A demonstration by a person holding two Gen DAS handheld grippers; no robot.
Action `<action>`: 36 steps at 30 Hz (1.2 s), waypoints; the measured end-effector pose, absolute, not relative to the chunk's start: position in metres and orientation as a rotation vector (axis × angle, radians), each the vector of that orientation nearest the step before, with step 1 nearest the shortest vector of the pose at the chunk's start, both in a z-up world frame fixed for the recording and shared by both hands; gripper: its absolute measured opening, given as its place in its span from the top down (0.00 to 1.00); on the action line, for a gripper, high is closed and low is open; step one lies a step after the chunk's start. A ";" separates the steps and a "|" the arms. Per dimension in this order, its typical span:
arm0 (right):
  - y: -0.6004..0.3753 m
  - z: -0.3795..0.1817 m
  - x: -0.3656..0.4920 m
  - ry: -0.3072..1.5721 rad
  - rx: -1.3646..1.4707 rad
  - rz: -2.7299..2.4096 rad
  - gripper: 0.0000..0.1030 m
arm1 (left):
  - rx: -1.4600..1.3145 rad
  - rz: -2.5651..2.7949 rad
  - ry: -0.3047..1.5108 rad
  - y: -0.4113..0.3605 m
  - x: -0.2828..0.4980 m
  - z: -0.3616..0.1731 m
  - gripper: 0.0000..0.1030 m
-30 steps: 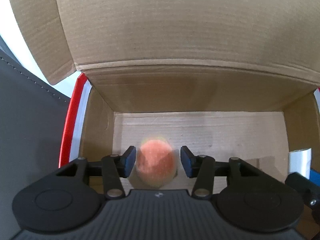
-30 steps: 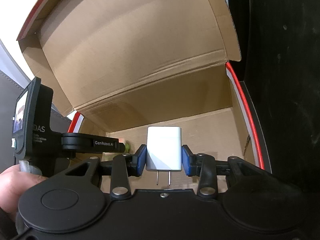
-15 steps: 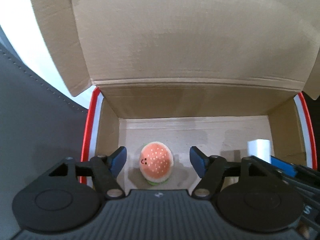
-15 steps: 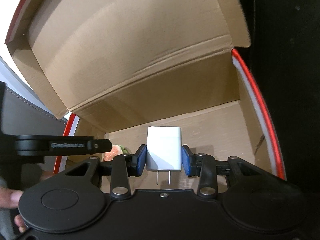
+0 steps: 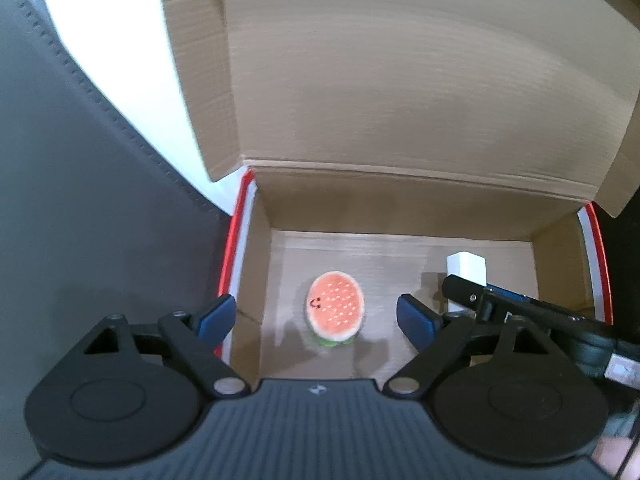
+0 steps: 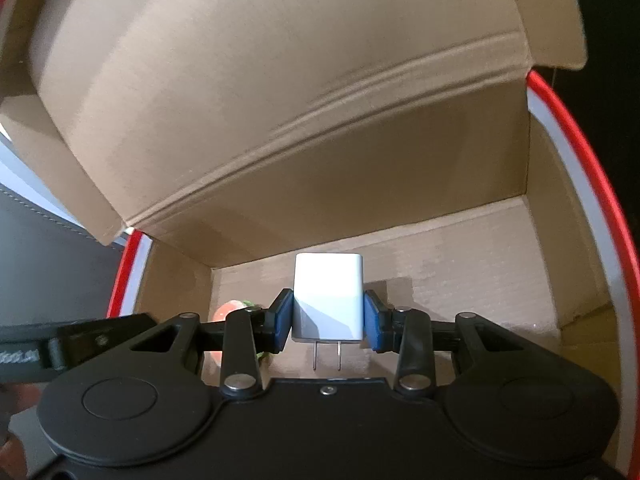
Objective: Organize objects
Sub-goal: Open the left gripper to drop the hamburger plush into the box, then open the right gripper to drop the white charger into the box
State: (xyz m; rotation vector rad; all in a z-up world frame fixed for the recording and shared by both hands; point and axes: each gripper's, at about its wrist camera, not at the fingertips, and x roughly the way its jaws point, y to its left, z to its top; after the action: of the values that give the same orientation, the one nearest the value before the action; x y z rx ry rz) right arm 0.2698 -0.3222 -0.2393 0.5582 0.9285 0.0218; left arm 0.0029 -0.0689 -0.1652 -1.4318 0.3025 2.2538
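A small burger-shaped toy (image 5: 335, 305) with an orange seeded bun and a tiny face lies on the floor of an open cardboard box (image 5: 400, 252). My left gripper (image 5: 318, 320) hangs above it, jaws opening wide, pads clear of the toy on both sides. My right gripper (image 6: 327, 320) is shut on a white wall charger (image 6: 328, 296), prongs pointing back toward the camera, held inside the box over its right part. In the left wrist view the charger (image 5: 466, 265) and the right gripper's fingers (image 5: 464, 286) show at the right. The toy (image 6: 224, 312) peeks out behind the right gripper's left finger.
The box has a red and white rim (image 5: 234, 256) and a tall raised lid flap (image 5: 400, 80) behind it. A dark grey stitched surface (image 5: 80, 200) lies left of the box. Bare box floor (image 6: 460, 280) spreads to the right of the charger.
My left gripper let go of the burger toy, spread its jaws and rose; the toy now rests on the box floor. My right gripper moved deeper into the box with the charger.
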 end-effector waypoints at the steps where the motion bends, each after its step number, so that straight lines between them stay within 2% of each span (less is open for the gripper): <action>1: -0.322 -0.241 0.272 0.932 0.559 0.020 0.64 | -1.432 2.258 0.300 -0.071 0.003 -0.165 0.15; 13: -0.317 -0.245 0.296 0.948 0.606 0.042 0.64 | -1.424 2.266 0.308 -0.083 0.001 -0.163 0.14; 16: -0.315 -0.251 0.298 0.952 0.606 0.051 0.61 | -1.421 2.251 0.328 -0.083 0.002 -0.162 0.14; 18: -0.315 -0.250 0.296 0.943 0.617 0.064 0.52 | -1.418 2.244 0.338 -0.083 0.002 -0.161 0.14; 23: -0.311 -0.238 0.289 0.923 0.602 0.074 0.39 | -1.398 2.246 0.329 -0.085 0.004 -0.150 0.13; 31: -0.306 -0.209 0.265 0.917 0.561 0.122 0.14 | -1.345 2.259 0.291 -0.096 0.006 -0.130 0.03; 33: -0.304 -0.202 0.263 0.905 0.563 0.131 0.02 | -1.324 2.261 0.300 -0.100 0.010 -0.124 0.00; 36: -0.320 -0.188 0.255 0.882 0.614 0.145 0.00 | -1.299 2.262 0.304 -0.109 0.016 -0.115 0.00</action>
State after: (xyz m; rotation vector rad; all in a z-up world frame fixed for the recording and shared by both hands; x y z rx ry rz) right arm 0.2553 -0.3196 -0.1877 0.6141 0.8819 0.1455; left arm 0.0162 -0.1087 -0.1149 -1.2989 0.3042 2.2620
